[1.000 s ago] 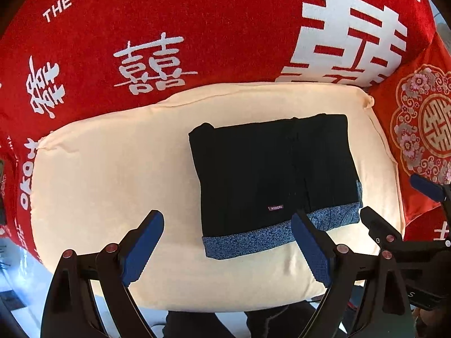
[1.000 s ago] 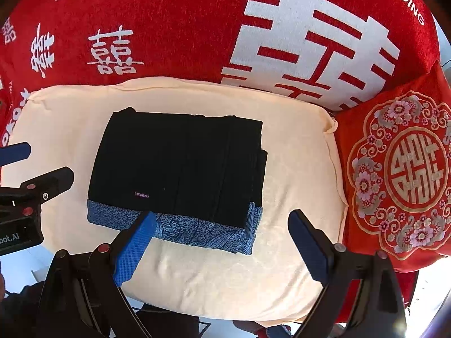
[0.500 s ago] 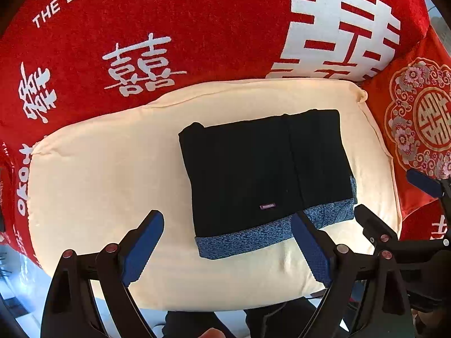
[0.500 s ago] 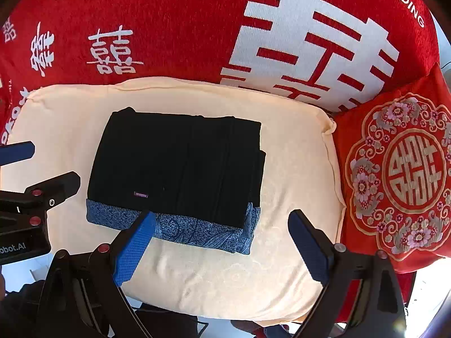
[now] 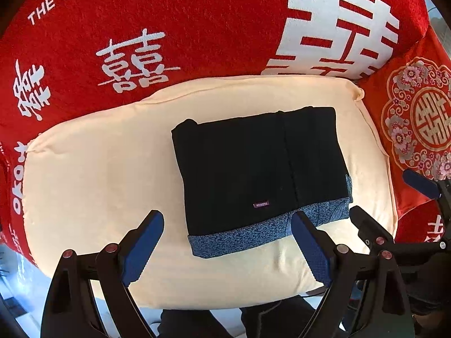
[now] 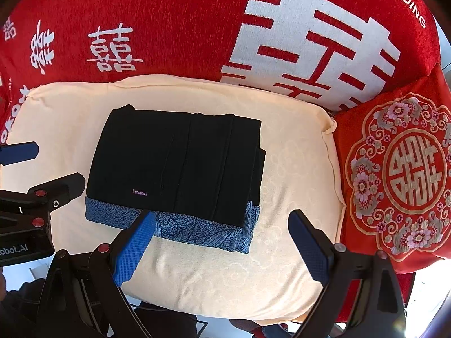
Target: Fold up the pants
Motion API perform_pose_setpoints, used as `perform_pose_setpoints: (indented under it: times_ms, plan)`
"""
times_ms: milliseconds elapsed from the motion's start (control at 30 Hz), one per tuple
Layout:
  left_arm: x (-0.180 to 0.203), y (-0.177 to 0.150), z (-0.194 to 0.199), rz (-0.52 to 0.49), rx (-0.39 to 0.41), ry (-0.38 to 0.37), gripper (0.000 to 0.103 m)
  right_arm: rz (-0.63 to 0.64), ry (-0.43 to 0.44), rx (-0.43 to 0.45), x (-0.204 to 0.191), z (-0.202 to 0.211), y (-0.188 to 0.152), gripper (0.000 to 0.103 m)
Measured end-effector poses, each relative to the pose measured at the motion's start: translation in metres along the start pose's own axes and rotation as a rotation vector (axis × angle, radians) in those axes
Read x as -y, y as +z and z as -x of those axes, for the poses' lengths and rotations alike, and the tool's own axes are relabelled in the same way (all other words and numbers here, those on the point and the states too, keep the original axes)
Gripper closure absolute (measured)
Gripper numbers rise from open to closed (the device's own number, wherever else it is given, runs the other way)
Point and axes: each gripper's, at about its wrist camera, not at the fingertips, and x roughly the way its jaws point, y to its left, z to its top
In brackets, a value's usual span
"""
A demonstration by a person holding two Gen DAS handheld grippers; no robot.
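The black pants (image 5: pixel 253 169) (image 6: pixel 174 163) lie folded into a flat rectangle on a cream cushion (image 5: pixel 93 186) (image 6: pixel 293 197). A blue patterned band runs along their near edge, beside a small purple label. My left gripper (image 5: pixel 227 242) hangs open above the cushion's near edge, in front of the band, holding nothing. My right gripper (image 6: pixel 221 242) is open and empty too, above the pants' near right corner. Each gripper shows at the side of the other's view.
A red blanket with white characters (image 5: pixel 197 28) (image 6: pixel 174 22) covers the sofa back behind the cushion. A red embroidered pillow (image 6: pixel 400 174) (image 5: pixel 417 118) leans at the right end. A person's dark-clothed legs (image 5: pixel 197 324) show below the cushion's front edge.
In the left wrist view the pants and cushion have slid slightly left and up. The right wrist view is nearly unchanged. Both grippers stay open.
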Motion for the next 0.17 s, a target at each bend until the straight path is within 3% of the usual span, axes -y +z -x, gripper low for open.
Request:
perform_pose_setpoints:
  times_ms: [167]
  plan:
    - [0.0024,-0.0021,0.0053,-0.007,0.029,-0.013,0.011,-0.008,0.003,-0.004,0.0025,-0.0012,-0.0021,0.007]
